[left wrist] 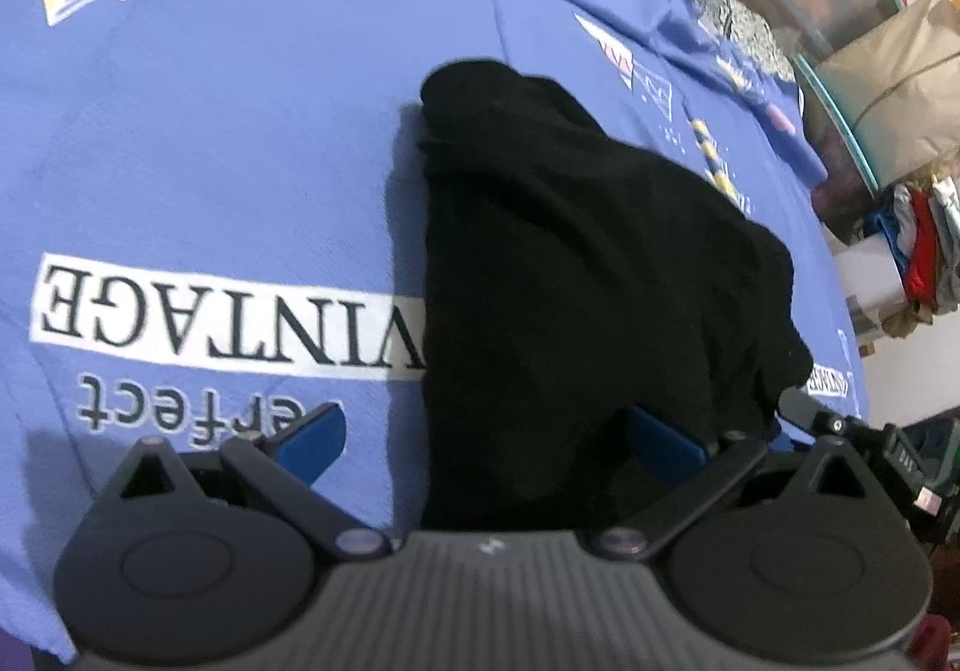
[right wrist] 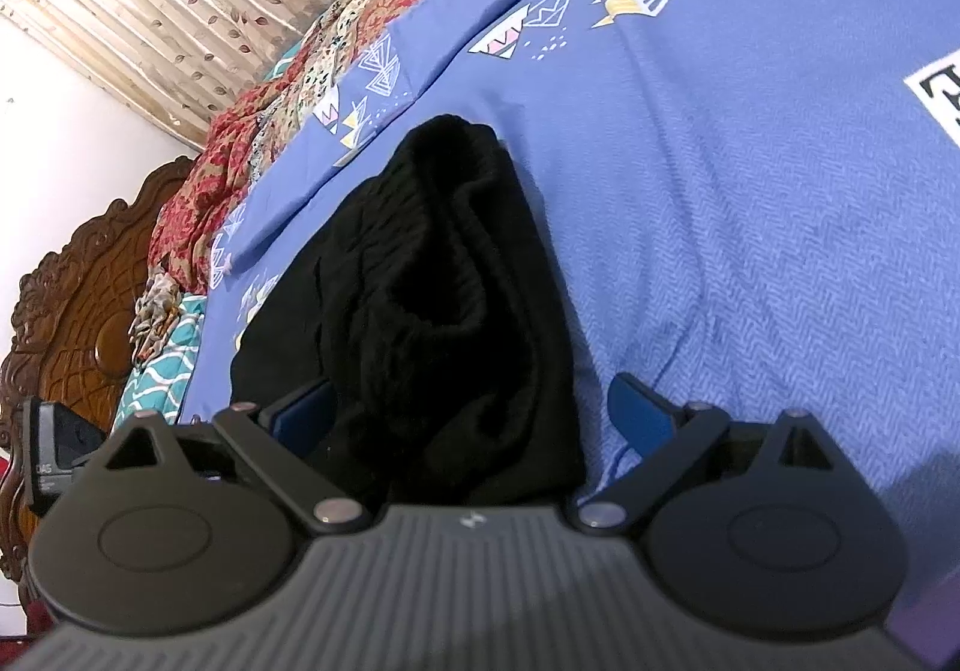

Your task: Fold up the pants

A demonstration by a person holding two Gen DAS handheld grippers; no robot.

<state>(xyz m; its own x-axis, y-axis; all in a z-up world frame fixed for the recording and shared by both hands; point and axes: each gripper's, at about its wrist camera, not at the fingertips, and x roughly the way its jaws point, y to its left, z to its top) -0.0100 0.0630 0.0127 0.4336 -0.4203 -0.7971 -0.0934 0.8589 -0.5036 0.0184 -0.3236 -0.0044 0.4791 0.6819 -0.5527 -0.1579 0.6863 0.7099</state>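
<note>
Pants (left wrist: 576,275): black, bundled into a compact stack on the blue printed bedsheet (left wrist: 240,143). In the left wrist view the bundle runs from the centre of the frame toward 6 o'clock, ending between the blue pads of the left gripper (left wrist: 489,440). It covers the last part of the white "VINTAGE" label (left wrist: 228,317), which extends toward 9 o'clock.

Left gripper: jaws stand wide. One pad lies over bare sheet at 7 o'clock; the other sits at the cloth's edge at 5 o'clock. No clamping of fabric is visible.

Right gripper (right wrist: 474,419): jaws stand wide. The bundle fills the gap from 12 o'clock down to 6 o'clock. The left pad is partly hidden by cloth; the right pad stands clear over the sheet at 4 o'clock. Nothing is gripped.

Progress: several layers are visible, stacked with rounded fold edges at the far end, so the main folds appear complete. The outline is lumpy, with a loose corner toward 4 o'clock in the left view. Remaining work, as a judgement: flatten and square the stack, or withdraw both tools if this shape is acceptable.

A patterned red quilt (right wrist: 252,155) lies toward 10 o'clock in the right view.
</note>
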